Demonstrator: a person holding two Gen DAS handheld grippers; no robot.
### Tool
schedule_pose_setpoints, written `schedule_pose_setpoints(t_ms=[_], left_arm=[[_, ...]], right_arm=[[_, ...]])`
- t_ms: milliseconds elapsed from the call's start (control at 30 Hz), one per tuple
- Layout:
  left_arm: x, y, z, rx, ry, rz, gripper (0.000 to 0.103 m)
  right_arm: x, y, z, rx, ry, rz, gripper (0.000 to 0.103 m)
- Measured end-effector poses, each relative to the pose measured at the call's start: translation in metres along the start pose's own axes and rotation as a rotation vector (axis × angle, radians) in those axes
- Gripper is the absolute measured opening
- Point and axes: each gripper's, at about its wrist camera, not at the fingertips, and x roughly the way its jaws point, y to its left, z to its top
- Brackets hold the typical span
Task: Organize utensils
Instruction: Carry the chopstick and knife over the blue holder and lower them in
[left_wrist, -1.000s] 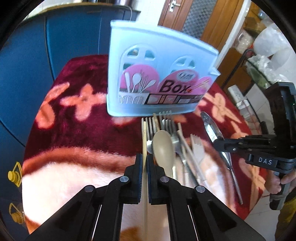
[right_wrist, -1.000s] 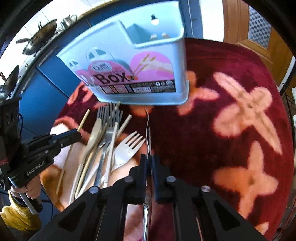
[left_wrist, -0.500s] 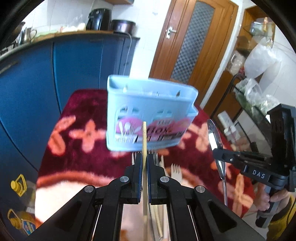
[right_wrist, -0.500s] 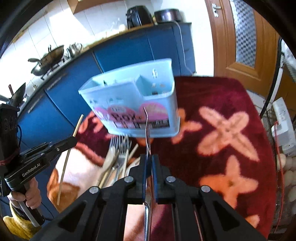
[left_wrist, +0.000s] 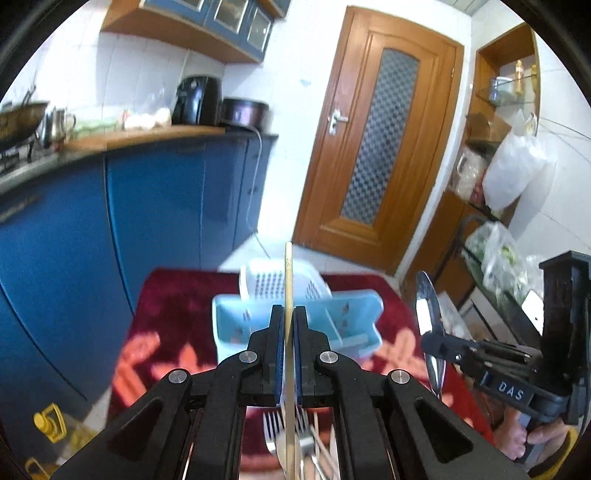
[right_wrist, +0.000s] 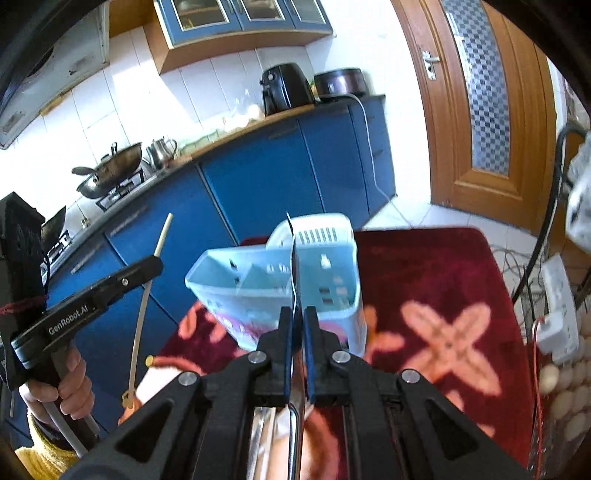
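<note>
My left gripper (left_wrist: 289, 314) is shut on a pale wooden chopstick (left_wrist: 288, 280) and holds it upright above the light blue utensil box (left_wrist: 343, 325). My right gripper (right_wrist: 297, 314) is shut on a metal spoon (right_wrist: 294, 266), seen edge-on, also raised over the utensil box (right_wrist: 325, 266). The spoon's bowl (left_wrist: 427, 317) shows in the left wrist view, held by the right gripper (left_wrist: 437, 341). The left gripper (right_wrist: 157, 264) and the chopstick (right_wrist: 144, 306) show in the right wrist view. Several forks (left_wrist: 273, 428) lie below on the red floral cloth (left_wrist: 166, 314).
Blue kitchen cabinets (left_wrist: 110, 221) stand behind and to the left. A wooden door (left_wrist: 376, 147) is at the back right. A wire rack with bags (left_wrist: 495, 251) stands on the right. A white power strip (right_wrist: 557, 306) and eggs (right_wrist: 565, 387) sit at the cloth's right edge.
Both grippers have lifted their utensils off the cloth and risen well above the box. I now look down into the box's open top from above.
</note>
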Motion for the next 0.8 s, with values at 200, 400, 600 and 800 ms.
schedule_pose_setpoints(t_ms=[200, 400, 600, 800], left_arm=[[0.016, 0.004, 0.034, 0.002, -0.082, 0.056, 0.004], [0.040, 0.011, 0.056, -0.017, -0.150, 0.081, 0.004], [0.066, 0.020, 0.065, -0.035, -0.227, 0.107, 0.004], [0.088, 0.027, 0.057, -0.021, -0.274, 0.146, 0.004]], right_arm=[[0.007, 0.008, 0.029, -0.028, -0.062, -0.042, 0.007], [0.017, 0.006, 0.052, -0.032, -0.122, -0.066, 0.007], [0.032, 0.000, 0.070, -0.046, -0.182, -0.083, 0.007], [0.054, 0.002, 0.072, -0.112, -0.232, -0.125, 0.007]])
